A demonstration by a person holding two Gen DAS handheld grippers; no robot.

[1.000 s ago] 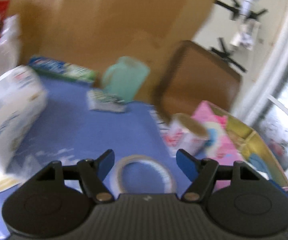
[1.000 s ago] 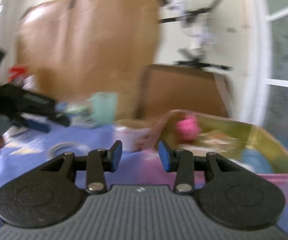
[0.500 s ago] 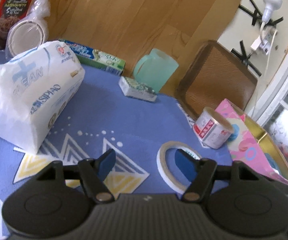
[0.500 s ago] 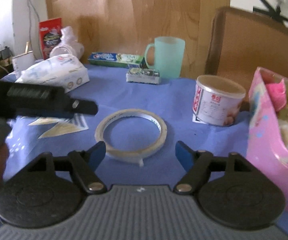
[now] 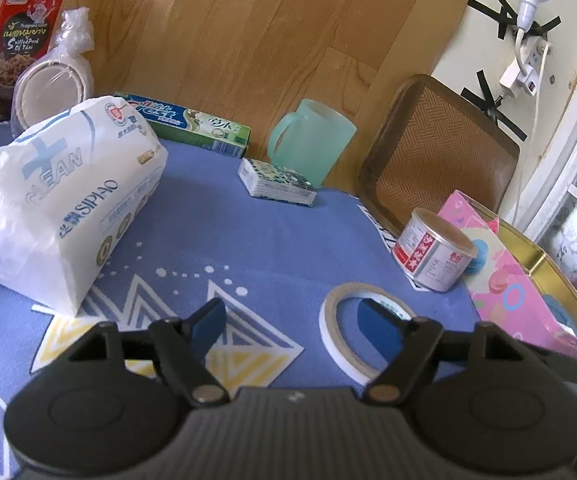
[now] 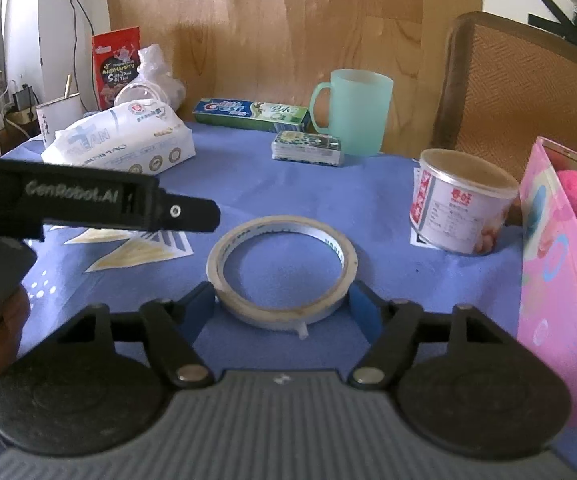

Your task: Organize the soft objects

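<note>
So both my grippers are spread wide with nothing in them. My right gripper (image 6: 282,306) sits low at the tape roll (image 6: 282,270), fingers either side of it, though tape's hardly soft. The tissue pack (image 5: 62,204) sits off to my left gripper's (image 5: 290,322) left, probably headed for the pink box (image 6: 560,272), where a pink plush (image 6: 576,194) already sits.
</note>
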